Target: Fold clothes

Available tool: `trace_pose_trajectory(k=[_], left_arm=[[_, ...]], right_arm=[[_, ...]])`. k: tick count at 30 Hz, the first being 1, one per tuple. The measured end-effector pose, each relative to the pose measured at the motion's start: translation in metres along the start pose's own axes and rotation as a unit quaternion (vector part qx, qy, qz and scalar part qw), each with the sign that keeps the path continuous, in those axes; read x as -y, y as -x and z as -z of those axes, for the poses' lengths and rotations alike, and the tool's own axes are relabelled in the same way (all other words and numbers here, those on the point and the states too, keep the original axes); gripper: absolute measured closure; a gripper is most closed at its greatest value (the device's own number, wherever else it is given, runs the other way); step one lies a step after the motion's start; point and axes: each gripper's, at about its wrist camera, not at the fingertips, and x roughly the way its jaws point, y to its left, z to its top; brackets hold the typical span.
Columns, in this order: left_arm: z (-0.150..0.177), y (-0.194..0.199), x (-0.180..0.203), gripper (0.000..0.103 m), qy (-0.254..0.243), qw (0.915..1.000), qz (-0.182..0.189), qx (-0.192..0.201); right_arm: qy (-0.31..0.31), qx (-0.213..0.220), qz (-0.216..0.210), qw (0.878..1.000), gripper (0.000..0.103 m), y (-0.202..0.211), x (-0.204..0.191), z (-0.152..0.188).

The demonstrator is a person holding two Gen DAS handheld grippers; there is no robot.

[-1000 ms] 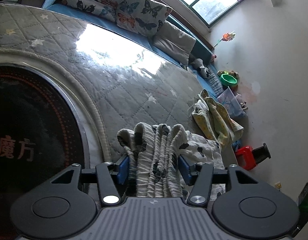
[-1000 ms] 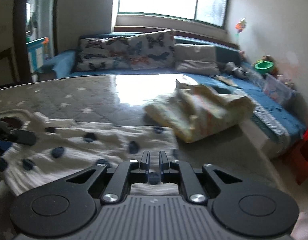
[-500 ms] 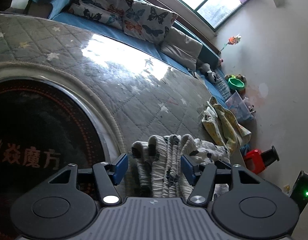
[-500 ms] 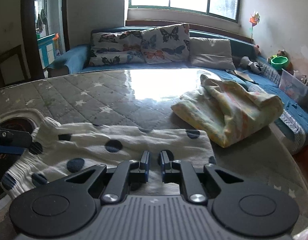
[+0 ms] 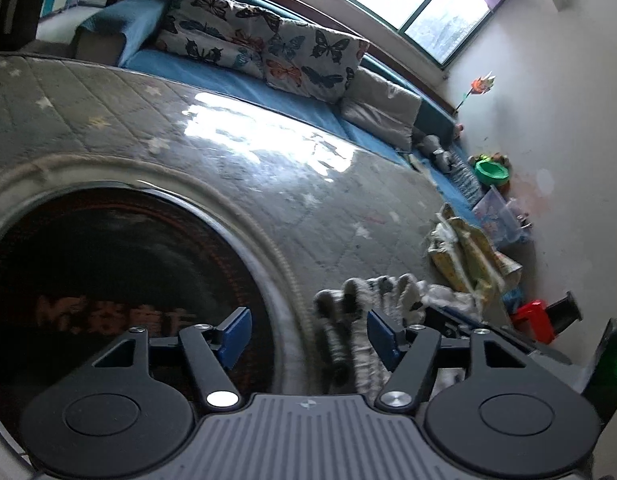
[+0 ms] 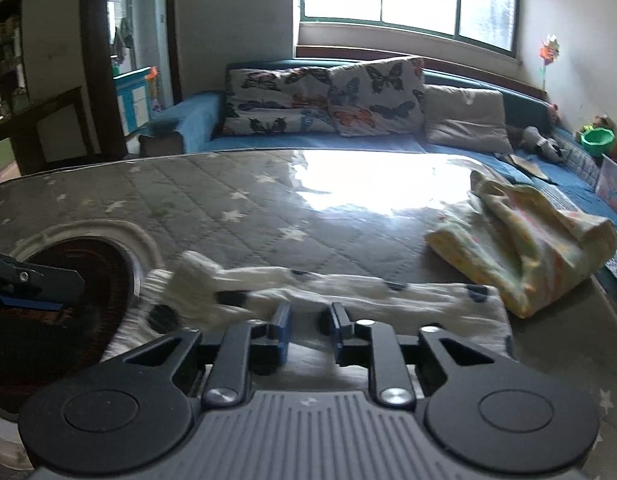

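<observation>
A white garment with dark dots [image 6: 348,292] lies flat along the near edge of the grey quilted table [image 6: 236,200]. My right gripper [image 6: 308,330] hovers just above its near hem, jaws open, nothing between them. In the left wrist view the garment's bunched end [image 5: 360,304] lies loose close to the right finger. My left gripper [image 5: 308,332] is wide open and holds nothing. Its finger [image 6: 36,280] shows at the left edge of the right wrist view, beside the garment's end.
A yellowish folded cloth [image 6: 524,236] rests at the table's right end. A dark round inset [image 5: 100,280] is sunk in the table at left. A blue sofa with butterfly cushions [image 6: 328,100] runs behind. A red stool [image 5: 536,318] stands by the wall.
My left gripper let go of the bunched garment end and spread wide. My right gripper opened off the hem, and the garment now lies flat on the table.
</observation>
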Motion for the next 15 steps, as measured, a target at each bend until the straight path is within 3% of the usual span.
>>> trace_pose_trajectory(k=[15], left_arm=[[0.032, 0.071, -0.022, 0.022, -0.054, 0.9951, -0.076, 0.031]], right_arm=[[0.007, 0.018, -0.027, 0.999, 0.076, 0.049, -0.035, 0.031]])
